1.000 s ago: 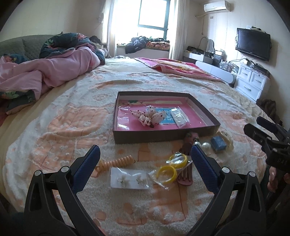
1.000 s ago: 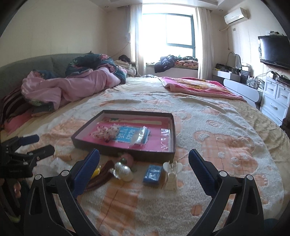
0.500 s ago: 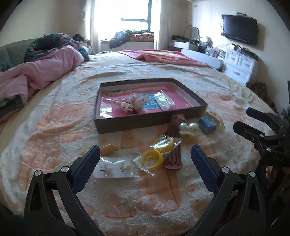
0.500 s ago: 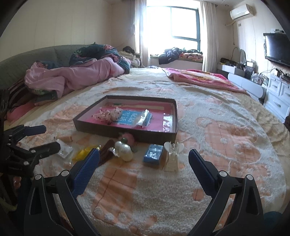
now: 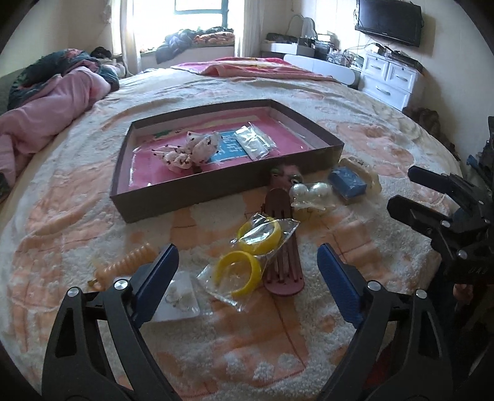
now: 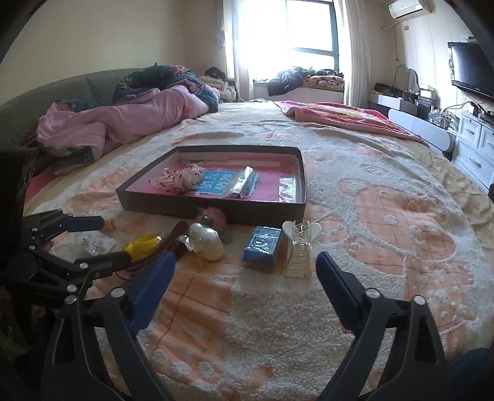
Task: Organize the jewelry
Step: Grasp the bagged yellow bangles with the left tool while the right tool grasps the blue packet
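Observation:
A shallow brown box [image 5: 185, 197] with pink lining lies on the bed and holds a spotted bow and small packets. In front of it lie two bagged yellow bangles [image 5: 239, 271], a pink comb [image 5: 282, 274], bagged pearls [image 5: 311, 192], a blue packet [image 6: 262, 245], a white claw clip [image 6: 298, 250], an orange spiral tie [image 5: 126, 262] and an earring card [image 5: 180, 297]. My left gripper [image 5: 247, 262] hovers over the nearer bangle, jaws closing, touching nothing. My right gripper [image 6: 245, 265] hangs just short of the blue packet and clip, jaws closing, nothing held.
The bed's fluffy cream and orange blanket [image 6: 370, 234] spreads to the right. A heap of pink bedding [image 6: 129, 120] lies at the far left. White drawers [image 5: 389, 80] and a television [image 5: 389, 15] stand beyond the bed's right edge.
Both grippers have sunk closer to the bed, and the loose items now look larger. The left one has moved over the bangles. Both pairs of jaws have narrowed slightly.

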A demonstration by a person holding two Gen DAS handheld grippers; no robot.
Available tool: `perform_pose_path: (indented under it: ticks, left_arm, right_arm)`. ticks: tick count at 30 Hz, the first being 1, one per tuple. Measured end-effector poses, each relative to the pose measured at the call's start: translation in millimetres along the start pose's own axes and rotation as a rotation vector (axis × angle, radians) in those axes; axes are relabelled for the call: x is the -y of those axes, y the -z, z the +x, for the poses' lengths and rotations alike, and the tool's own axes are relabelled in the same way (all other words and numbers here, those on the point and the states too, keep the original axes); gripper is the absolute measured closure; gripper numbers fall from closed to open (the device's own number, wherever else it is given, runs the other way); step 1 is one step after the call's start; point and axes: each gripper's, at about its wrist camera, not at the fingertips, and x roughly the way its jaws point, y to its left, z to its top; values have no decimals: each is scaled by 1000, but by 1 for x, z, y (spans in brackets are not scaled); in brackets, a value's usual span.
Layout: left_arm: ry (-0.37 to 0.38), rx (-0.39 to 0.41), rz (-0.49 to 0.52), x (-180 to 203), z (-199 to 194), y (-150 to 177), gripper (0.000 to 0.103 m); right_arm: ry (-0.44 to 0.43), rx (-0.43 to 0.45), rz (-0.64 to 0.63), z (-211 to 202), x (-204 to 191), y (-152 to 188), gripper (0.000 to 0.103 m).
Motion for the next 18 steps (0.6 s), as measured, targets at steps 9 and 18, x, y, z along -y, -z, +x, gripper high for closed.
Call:
perform_pose_path:
  ticks: [9, 18]
  left_arm:
    - [63, -86, 65, -3, 23, -12, 45]
    - [108, -123, 38, -6, 36, -9, 58]
  right_arm:
    - [-7, -49, 27, 22, 5, 0, 37]
    - [33, -108, 55, 53, 9, -2, 56]
